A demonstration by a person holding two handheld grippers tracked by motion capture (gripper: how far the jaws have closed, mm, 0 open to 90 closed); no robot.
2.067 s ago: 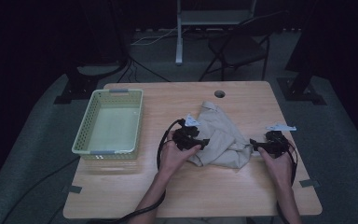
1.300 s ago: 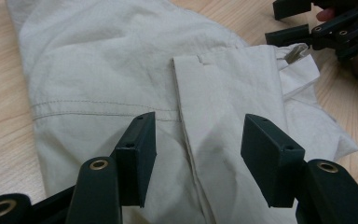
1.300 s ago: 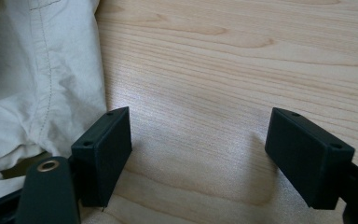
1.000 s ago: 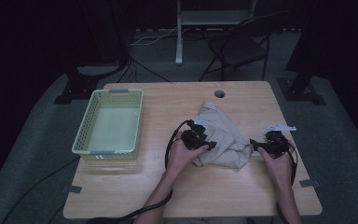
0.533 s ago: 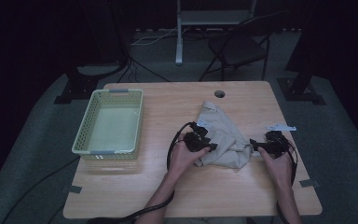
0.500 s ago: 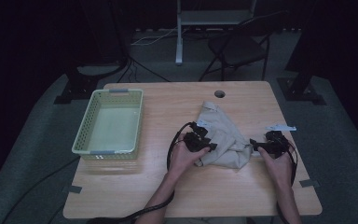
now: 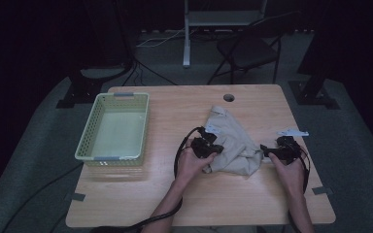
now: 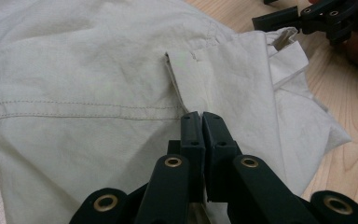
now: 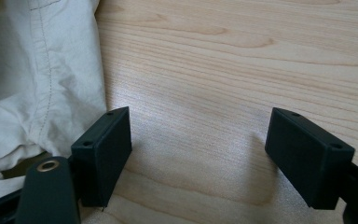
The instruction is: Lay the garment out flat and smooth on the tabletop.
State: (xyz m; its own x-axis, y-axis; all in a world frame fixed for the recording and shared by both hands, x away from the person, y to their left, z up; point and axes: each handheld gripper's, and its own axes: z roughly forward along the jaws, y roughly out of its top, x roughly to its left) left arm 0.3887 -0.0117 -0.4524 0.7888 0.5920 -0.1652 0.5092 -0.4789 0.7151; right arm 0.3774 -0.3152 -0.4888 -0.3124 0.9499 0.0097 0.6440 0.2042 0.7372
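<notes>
Two tongs, left (image 8: 200, 116) pinching cloth (image 8: 98, 84), right (image 9: 198, 158) wide, table edge near

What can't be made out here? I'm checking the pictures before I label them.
- Whether the left gripper pinches the beige cloth: left gripper view, shut jaws cover the spot.
- White tag wording: high view, too small.
- Cloth's underside: folds hide it.
- Basket near wall: high view, too dim.

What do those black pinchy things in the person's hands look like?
Each hand holds a black plastic tool. The left gripper has two flat, blocky jaws on arms joined by brass-coloured rivets. The right gripper has the same rectangular black pads with small screw holes. A black cable loops from the left one across the wooden table. The forearms are bare, with no sleeves showing.
</notes>
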